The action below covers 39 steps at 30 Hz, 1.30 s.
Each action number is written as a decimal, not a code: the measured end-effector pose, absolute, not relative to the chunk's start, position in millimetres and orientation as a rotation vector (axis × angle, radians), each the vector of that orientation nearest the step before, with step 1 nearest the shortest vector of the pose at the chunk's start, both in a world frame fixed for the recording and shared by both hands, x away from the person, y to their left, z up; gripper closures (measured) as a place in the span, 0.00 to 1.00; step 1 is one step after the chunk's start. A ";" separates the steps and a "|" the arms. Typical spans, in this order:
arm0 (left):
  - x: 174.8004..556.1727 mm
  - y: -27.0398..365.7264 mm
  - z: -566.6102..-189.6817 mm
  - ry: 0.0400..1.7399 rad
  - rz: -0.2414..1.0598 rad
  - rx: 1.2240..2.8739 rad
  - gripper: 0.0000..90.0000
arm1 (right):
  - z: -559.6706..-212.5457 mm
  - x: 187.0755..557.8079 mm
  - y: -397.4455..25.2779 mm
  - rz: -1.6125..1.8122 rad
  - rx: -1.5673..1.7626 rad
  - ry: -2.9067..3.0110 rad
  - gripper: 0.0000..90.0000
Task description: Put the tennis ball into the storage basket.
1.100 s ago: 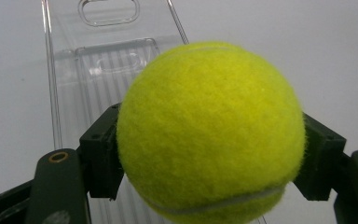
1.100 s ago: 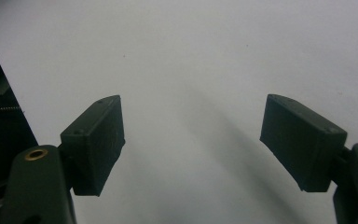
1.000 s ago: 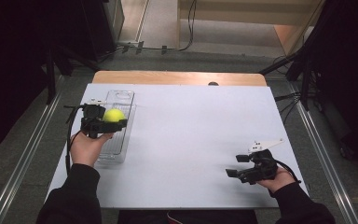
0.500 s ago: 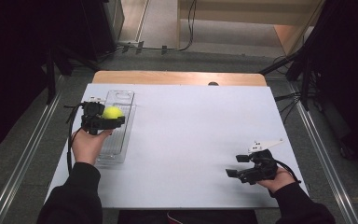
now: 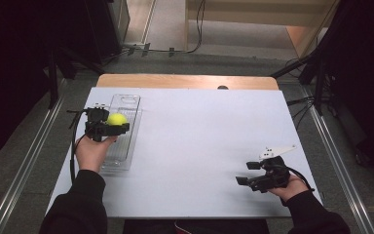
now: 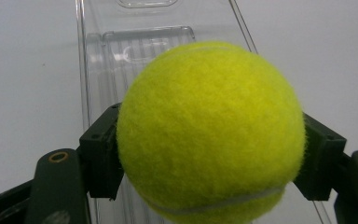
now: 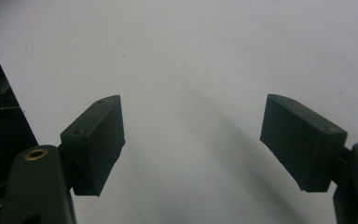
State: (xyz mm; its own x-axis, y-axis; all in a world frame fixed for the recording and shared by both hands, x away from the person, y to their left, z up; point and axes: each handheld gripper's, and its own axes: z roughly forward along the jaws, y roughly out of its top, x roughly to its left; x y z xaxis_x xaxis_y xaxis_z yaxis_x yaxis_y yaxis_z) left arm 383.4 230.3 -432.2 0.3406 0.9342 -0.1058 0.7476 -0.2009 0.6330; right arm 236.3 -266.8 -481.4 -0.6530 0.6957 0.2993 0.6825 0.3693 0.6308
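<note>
A yellow tennis ball (image 5: 117,119) (image 6: 210,135) is clamped between the jaws of my left gripper (image 5: 118,124) (image 6: 209,161), held just above a long clear plastic tray (image 5: 124,103) (image 6: 121,46) at the table's left side. The tray lies lengthwise away from me and holds nothing that I can see. My right gripper (image 5: 248,173) (image 7: 193,144) hovers open near the front right of the white table, jaws wide apart over bare tabletop.
The white tabletop (image 5: 204,131) stretches between the two hands, with a wooden strip (image 5: 185,81) along its far edge. A small dark object (image 5: 222,87) lies at the far edge. Dark floor and metal rails flank the table.
My left gripper has carried the ball a little farther along the tray, away from me. The right gripper has stayed in place.
</note>
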 end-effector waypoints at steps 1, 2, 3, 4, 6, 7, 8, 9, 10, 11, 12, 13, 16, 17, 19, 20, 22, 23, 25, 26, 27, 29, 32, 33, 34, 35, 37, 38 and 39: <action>383.5 230.4 -432.6 1.465 0.404 2.012 0.29 | -481.4 236.3 -266.8 1.177 1.301 2.585 0.22; 383.6 230.4 -432.8 1.468 0.403 2.012 0.29 | -481.4 236.2 -266.8 1.178 1.301 2.584 0.22; 383.6 230.6 -432.8 1.470 0.400 2.012 0.29 | -481.4 236.3 -266.8 1.178 1.301 2.584 0.22; 383.8 230.8 -433.0 1.468 0.398 2.011 0.29 | -481.4 236.3 -266.9 1.178 1.300 2.583 0.22; 384.0 230.8 -433.3 1.471 0.389 2.013 0.29 | -481.4 236.2 -266.8 1.177 1.301 2.584 0.22; 384.0 230.8 -433.3 1.471 0.389 2.013 0.29 | -481.4 236.2 -266.8 1.177 1.301 2.584 0.22; 383.8 230.7 -433.1 1.470 0.391 2.017 0.29 | -481.4 236.2 -266.8 1.178 1.301 2.584 0.22; 383.5 230.5 -432.8 1.470 0.396 2.020 0.29 | -481.4 236.2 -266.8 1.178 1.300 2.584 0.22; 383.4 230.2 -432.7 1.466 0.404 2.019 0.29 | -481.4 236.2 -266.8 1.178 1.301 2.584 0.22; 383.4 230.4 -432.1 1.461 0.400 2.016 0.28 | -481.3 236.2 -266.8 1.178 1.299 2.584 0.22; 383.4 230.4 -432.1 1.461 0.400 2.016 0.28 | -481.3 236.2 -266.8 1.179 1.298 2.583 0.22; 383.1 230.5 -431.5 1.452 0.402 2.007 0.28 | -481.3 236.2 -266.8 1.179 1.298 2.583 0.22; 382.2 231.9 -427.0 1.445 0.402 1.973 0.22 | -480.9 235.9 -266.9 1.180 1.296 2.584 0.22; 381.6 232.6 -425.2 1.441 0.402 1.962 0.22 | -480.9 235.9 -266.9 1.180 1.296 2.584 0.22; 381.8 233.2 -422.2 1.446 0.400 1.960 0.17 | -481.0 235.9 -267.0 1.179 1.294 2.584 0.22; 381.2 233.3 -420.8 1.442 0.399 1.957 0.16 | -481.0 235.9 -267.0 1.179 1.294 2.585 0.22; 380.3 233.4 -418.5 1.432 0.405 1.963 0.16 | -481.0 235.8 -266.9 1.178 1.297 2.584 0.22; 380.0 233.2 -417.4 1.431 0.399 1.963 0.16 | -481.0 235.8 -266.9 1.178 1.296 2.584 0.22; 379.5 233.1 -415.5 1.426 0.397 1.966 0.16 | -481.0 235.8 -266.9 1.178 1.295 2.585 0.22; 379.3 232.6 -414.4 1.431 0.394 1.965 0.16 | -481.1 236.0 -266.9 1.179 1.292 2.585 0.22; 378.9 231.7 -413.6 1.426 0.393 1.969 0.16 | -481.1 236.0 -266.9 1.179 1.291 2.585 0.22; 377.7 229.6 -411.0 1.419 0.399 1.989 0.16 | -481.2 236.0 -266.8 1.178 1.293 2.586 0.22; 374.9 227.5 -406.0 1.394 0.368 1.988 0.16 | -481.2 236.2 -267.0 1.180 1.297 2.584 0.22; 374.4 227.9 -404.7 1.383 0.354 1.991 0.16 | -481.3 236.2 -267.0 1.180 1.297 2.584 0.22; 374.4 227.9 -404.7 1.383 0.354 1.991 0.16 | -481.3 236.2 -267.0 1.180 1.297 2.584 0.22; 373.9 227.5 -403.9 1.379 0.344 1.985 0.16 | -481.4 236.2 -267.0 1.180 1.296 2.585 0.22; 372.6 227.1 -401.9 1.370 0.325 1.987 0.17 | -481.4 236.2 -267.4 1.175 1.302 2.584 0.22; 371.4 226.0 -400.5 1.354 0.308 1.983 0.17 | -481.3 236.1 -267.4 1.175 1.305 2.583 0.22; 371.4 226.0 -400.5 1.354 0.308 1.983 0.17 | -481.3 236.1 -267.5 1.176 1.305 2.582 0.22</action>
